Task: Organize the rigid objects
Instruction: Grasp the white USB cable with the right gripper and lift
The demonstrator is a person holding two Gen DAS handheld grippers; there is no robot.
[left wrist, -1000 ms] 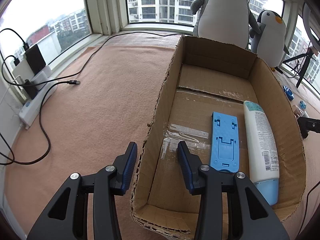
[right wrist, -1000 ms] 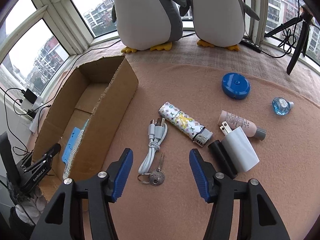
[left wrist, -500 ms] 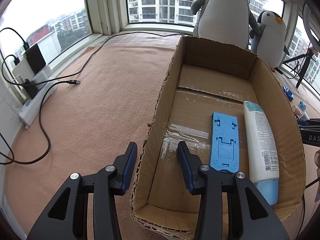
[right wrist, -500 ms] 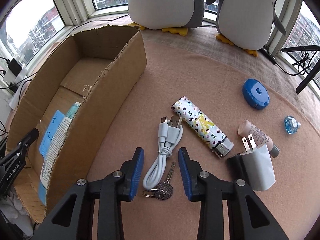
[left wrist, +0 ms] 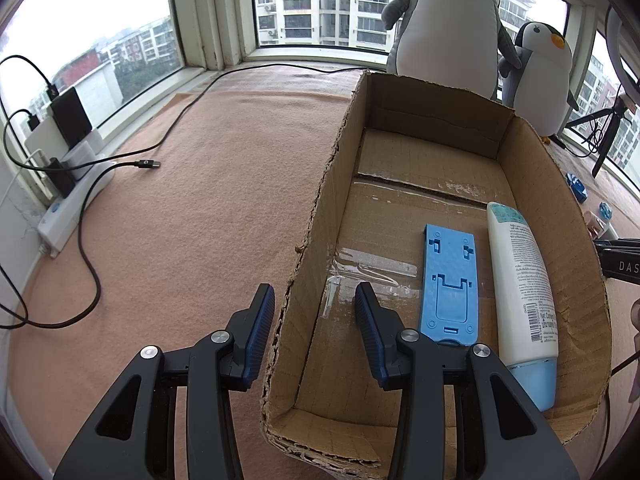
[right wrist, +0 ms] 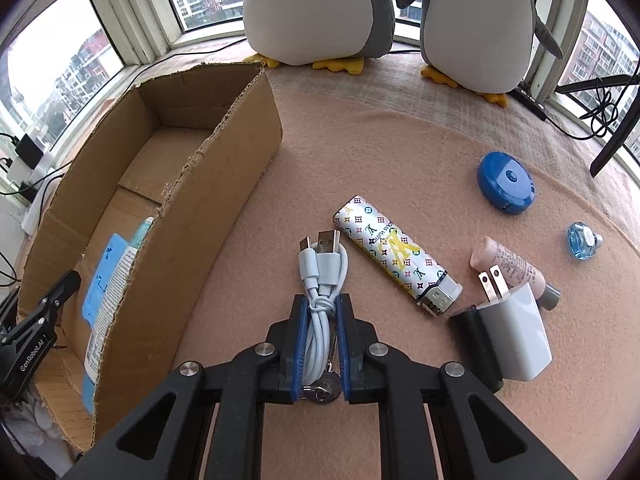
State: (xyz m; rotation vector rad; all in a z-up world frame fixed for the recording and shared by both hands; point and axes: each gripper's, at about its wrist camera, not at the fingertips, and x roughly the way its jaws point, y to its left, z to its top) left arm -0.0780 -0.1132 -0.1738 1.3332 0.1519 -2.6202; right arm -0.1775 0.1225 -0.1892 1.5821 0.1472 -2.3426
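My right gripper (right wrist: pixel 321 309) is shut on the coiled white USB cable (right wrist: pixel 322 270), which lies on the pink felt; a key on a ring (right wrist: pixel 325 387) lies between its fingers near the hinge. Right of the cable are a patterned lighter (right wrist: pixel 394 254), a white charger plug (right wrist: pixel 516 330), a pink tube (right wrist: pixel 510 266), a blue round case (right wrist: pixel 506 188) and a small blue bottle (right wrist: pixel 582 240). The cardboard box (left wrist: pixel 556 184) holds a blue plastic stand (left wrist: pixel 450 284) and a white lotion bottle (left wrist: pixel 522 280). My left gripper (left wrist: pixel 314 312) is open, straddling the box's left wall without touching it.
Two plush penguins (right wrist: pixel 320 8) stand behind the objects by the window. A black tripod (right wrist: pixel 612 120) and cables are at the far right. In the left wrist view a power strip (left wrist: pixel 76 200) and a black cable (left wrist: pixel 92 272) lie on the felt at the left.
My right gripper has moved forward and down over the white cable and closed on it. The left gripper and the box have stayed still.
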